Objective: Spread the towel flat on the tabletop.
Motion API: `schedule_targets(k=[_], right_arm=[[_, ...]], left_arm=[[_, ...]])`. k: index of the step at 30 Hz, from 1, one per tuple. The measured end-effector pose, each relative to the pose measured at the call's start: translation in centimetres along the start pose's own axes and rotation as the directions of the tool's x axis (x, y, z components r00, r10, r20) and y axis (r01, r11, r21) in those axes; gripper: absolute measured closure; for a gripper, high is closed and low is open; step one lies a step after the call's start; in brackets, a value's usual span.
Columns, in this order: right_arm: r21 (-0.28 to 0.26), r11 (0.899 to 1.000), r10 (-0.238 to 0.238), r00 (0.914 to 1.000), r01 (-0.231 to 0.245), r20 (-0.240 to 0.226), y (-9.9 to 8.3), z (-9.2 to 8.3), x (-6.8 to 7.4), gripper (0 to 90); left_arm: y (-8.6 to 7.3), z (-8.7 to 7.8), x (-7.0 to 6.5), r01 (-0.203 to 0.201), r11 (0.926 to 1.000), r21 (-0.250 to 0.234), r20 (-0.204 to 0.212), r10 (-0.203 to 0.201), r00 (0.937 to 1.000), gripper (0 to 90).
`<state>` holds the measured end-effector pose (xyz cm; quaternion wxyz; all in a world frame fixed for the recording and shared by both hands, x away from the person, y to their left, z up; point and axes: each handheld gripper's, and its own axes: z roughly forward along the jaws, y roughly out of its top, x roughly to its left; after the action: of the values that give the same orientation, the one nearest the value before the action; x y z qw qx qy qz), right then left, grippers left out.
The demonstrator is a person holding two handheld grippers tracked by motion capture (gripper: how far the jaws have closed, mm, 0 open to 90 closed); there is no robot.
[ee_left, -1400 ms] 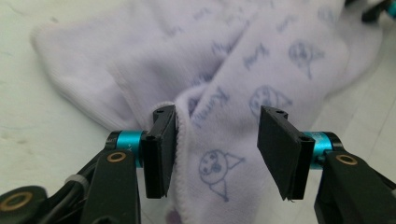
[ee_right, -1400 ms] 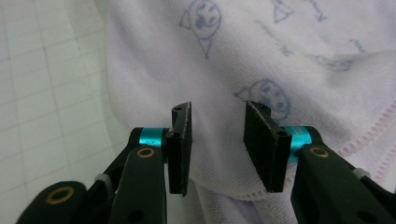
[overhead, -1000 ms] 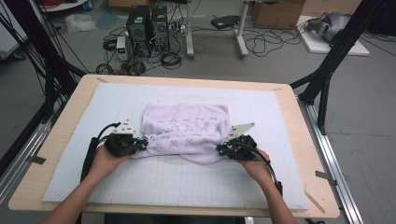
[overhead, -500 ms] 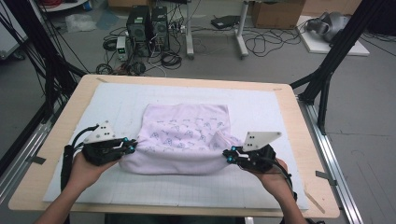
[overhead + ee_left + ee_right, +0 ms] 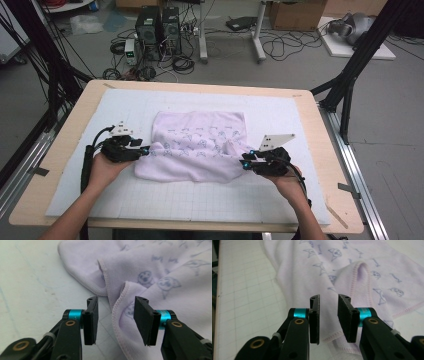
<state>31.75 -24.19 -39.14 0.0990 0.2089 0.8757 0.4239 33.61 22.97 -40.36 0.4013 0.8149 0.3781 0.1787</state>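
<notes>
A lilac towel point(image 5: 200, 145) printed with small figures lies partly folded on the white gridded mat point(image 5: 300, 125). My left gripper point(image 5: 142, 150) sits at the towel's near left corner. In the left gripper view the left gripper point(image 5: 116, 320) is open; its jaws have just been opening, and the towel's point(image 5: 175, 270) hemmed edge lies loose in the gap. My right gripper point(image 5: 246, 161) is at the near right corner. In the right gripper view the right gripper point(image 5: 328, 317) stands slightly open, its jaws also just opened, with the towel point(image 5: 312, 270) below them and not pinched.
The mat covers most of the wooden table point(image 5: 327, 150). Black frame struts point(image 5: 350, 75) stand at both far corners. Computers and cables point(image 5: 160, 30) lie on the floor beyond. Bare mat stretches in front of the towel and to both sides.
Both grippers pulled the towel's near corners outward and toward the person, then opened and let go. The towel now spreads wider and nearer than before.
</notes>
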Motion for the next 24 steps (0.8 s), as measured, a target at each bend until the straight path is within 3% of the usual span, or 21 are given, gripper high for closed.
schedule_targets(k=[3,5,8,12,14,17,20,22,24], right_arm=[[0.030,0.999,-0.037,0.9993,0.037,-0.008,0.1,0.5,0.5,67.8],[0.053,0.997,-0.051,0.9987,0.051,-0.012,0.0,1.2,0.7,67.1],[0.090,0.994,-0.055,0.9977,0.059,-0.040,-0.3,2.6,1.0,65.9],[0.158,0.985,-0.066,0.9963,0.074,-0.055,-0.7,4.6,1.3,66.0],[0.173,0.982,-0.070,0.9957,0.079,-0.061,-0.8,5.2,1.3,68.4],[0.168,0.984,-0.041,0.9952,0.055,-0.089,-1.0,5.7,1.3,79.3],[0.166,0.984,-0.048,0.9932,0.065,-0.106,-0.9,5.8,1.4,85.2],[0.169,0.983,-0.056,0.9927,0.074,-0.107,-0.8,5.7,1.4,86.3],[0.157,0.985,-0.049,0.9920,0.067,-0.117,-0.7,5.3,1.7,86.7]], left_arm=[[-0.4,-1.7,-0.8,-0.039,0.9987,-0.034,0.025,0.040,0.9989,52.6],[-1.0,-2.0,-1.6,-0.075,0.9965,-0.037,0.079,0.077,0.9939,56.3],[-1.8,-1.5,-2.7,-0.119,0.9929,-0.005,0.154,0.118,0.9809,62.2],[-2.6,0.8,-3.2,-0.139,0.9870,0.079,0.223,0.119,0.9676,62.3],[-3.0,1.8,-3.3,-0.159,0.9812,0.110,0.215,0.133,0.9676,61.5],[-3.2,2.1,-3.3,-0.145,0.9863,0.078,0.201,0.127,0.9712,71.7],[-3.1,1.9,-3.3,-0.166,0.9824,0.086,0.209,0.145,0.9671,86.4],[-2.9,1.6,-3.5,-0.188,0.9773,0.098,0.211,0.164,0.9637,87.6],[-3.0,0.9,-3.5,-0.182,0.9794,0.088,0.215,0.160,0.9635,87.9]])
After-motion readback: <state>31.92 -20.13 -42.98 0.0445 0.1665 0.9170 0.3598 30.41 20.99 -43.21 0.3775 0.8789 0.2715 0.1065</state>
